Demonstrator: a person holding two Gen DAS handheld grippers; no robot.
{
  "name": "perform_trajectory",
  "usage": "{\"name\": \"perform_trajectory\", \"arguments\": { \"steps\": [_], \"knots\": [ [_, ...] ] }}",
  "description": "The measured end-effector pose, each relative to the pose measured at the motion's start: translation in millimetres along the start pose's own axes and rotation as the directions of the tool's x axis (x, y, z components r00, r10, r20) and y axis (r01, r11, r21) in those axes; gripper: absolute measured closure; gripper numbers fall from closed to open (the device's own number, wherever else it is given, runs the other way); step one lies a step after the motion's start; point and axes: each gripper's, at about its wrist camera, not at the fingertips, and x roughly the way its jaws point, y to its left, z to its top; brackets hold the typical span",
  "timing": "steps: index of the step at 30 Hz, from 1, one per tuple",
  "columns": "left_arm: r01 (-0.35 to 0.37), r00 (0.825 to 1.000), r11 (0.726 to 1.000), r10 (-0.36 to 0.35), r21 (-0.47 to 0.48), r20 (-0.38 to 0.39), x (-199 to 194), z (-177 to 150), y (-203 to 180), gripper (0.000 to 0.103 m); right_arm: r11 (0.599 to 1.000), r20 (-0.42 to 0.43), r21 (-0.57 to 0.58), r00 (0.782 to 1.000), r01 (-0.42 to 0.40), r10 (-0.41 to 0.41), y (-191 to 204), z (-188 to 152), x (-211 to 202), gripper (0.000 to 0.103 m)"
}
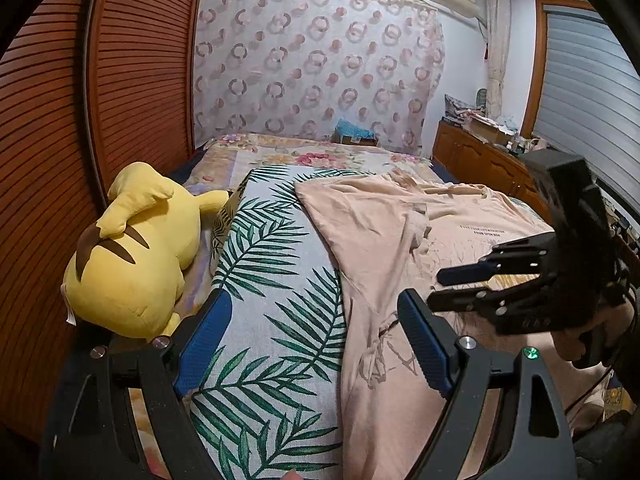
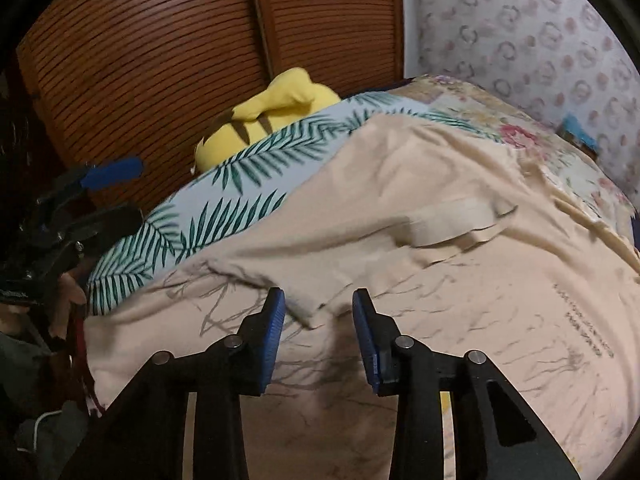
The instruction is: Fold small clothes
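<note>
1. Hanging over the near end of the bed, the left gripper [image 1: 316, 340] is standing with its blue pads wide apart and nothing between them; the left pad is sitting over the leaf-print cover [image 1: 276, 288], the right pad over the peach T-shirt [image 1: 404, 240].
2. The T-shirt is lying spread across the leaf-print cover, filling the left wrist view from 12 to 5 o'clock, with small printed text near 3 o'clock.
3. The right gripper [image 2: 318, 320] is pointing down at the T-shirt [image 2: 440, 248], its pads partly apart and pressing on nothing; a folded edge of the cloth is lying just beyond the gap.
4. A yellow plush toy [image 1: 132, 248] is lying at 9 o'clock in the left wrist view, beside the cover and against the slatted wooden wardrobe doors [image 1: 60, 140].
5. A small box [image 1: 356, 136] is sitting at 12 o'clock on the far end of the bed, something blue sticking out of it; what it is I cannot tell.
</note>
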Motion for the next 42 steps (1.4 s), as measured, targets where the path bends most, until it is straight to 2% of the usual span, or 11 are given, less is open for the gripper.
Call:
{"name": "perform_trajectory", "arguments": {
  "steps": [3,5,7,15,20,22,29,33,39,40,42],
  "knots": [
    [0.000,1.000,1.000,0.000,-0.001,0.000,-0.3,-0.3,-0.8,0.018,1.000,-0.018,-0.018,0.999,0.026,-0.026,-0.8,-1.6,9.1,0.080],
    [-0.001,1.000,1.000,0.001,-0.001,0.000,-0.2,-0.3,-0.9,0.018,0.999,-0.018,-0.031,1.000,0.012,-0.013,-0.3,0.1,9.9,0.091],
    [0.000,1.000,1.000,0.000,-0.003,-0.001,-0.1,-0.7,-0.8,0.018,0.999,-0.011,-0.048,1.000,0.006,-0.006,2.8,-1.2,8.0,0.097],
    [-0.002,1.000,1.000,0.002,0.004,-0.001,0.4,-1.6,-2.0,0.018,0.999,0.032,-0.037,0.999,-0.031,0.032,3.9,-11.9,-17.5,0.100],
    [0.001,1.000,1.000,-0.001,0.001,-0.001,1.9,-1.8,-3.6,0.018,0.999,0.020,-0.036,1.000,0.004,-0.003,5.7,-20.1,-25.5,0.099],
    [0.003,1.000,1.000,-0.003,0.005,-0.003,1.8,-1.6,-5.9,0.018,1.000,0.020,-0.022,1.000,0.001,-0.001,3.8,-21.3,-27.1,0.097],
    [0.013,1.000,1.000,-0.013,0.026,-0.013,7.4,2.9,-13.2,0.018,0.998,0.039,0.006,0.998,0.056,-0.056,-2.7,-22.8,-40.3,0.069],
    [0.022,0.999,0.999,-0.021,0.041,-0.028,16.1,7.5,-18.3,0.018,0.994,0.078,0.044,0.992,0.097,-0.101,-13.7,-28.5,-63.1,0.067],
    [0.049,0.996,0.996,-0.043,0.070,-0.082,41.4,15.3,-29.1,0.018,0.972,0.149,0.135,0.965,0.195,-0.214,-42.3,-46.6,-115.9,0.065],
    [0.053,0.994,0.996,-0.046,0.073,-0.097,46.7,16.5,-30.7,0.018,0.967,0.156,0.148,0.961,0.206,-0.228,-46.5,-51.8,-124.6,0.064],
    [0.059,0.991,0.995,-0.048,0.082,-0.122,56.6,19.1,-33.9,0.018,0.957,0.167,0.172,0.951,0.232,-0.260,-56.1,-64.1,-142.6,0.050]
  ]
}}
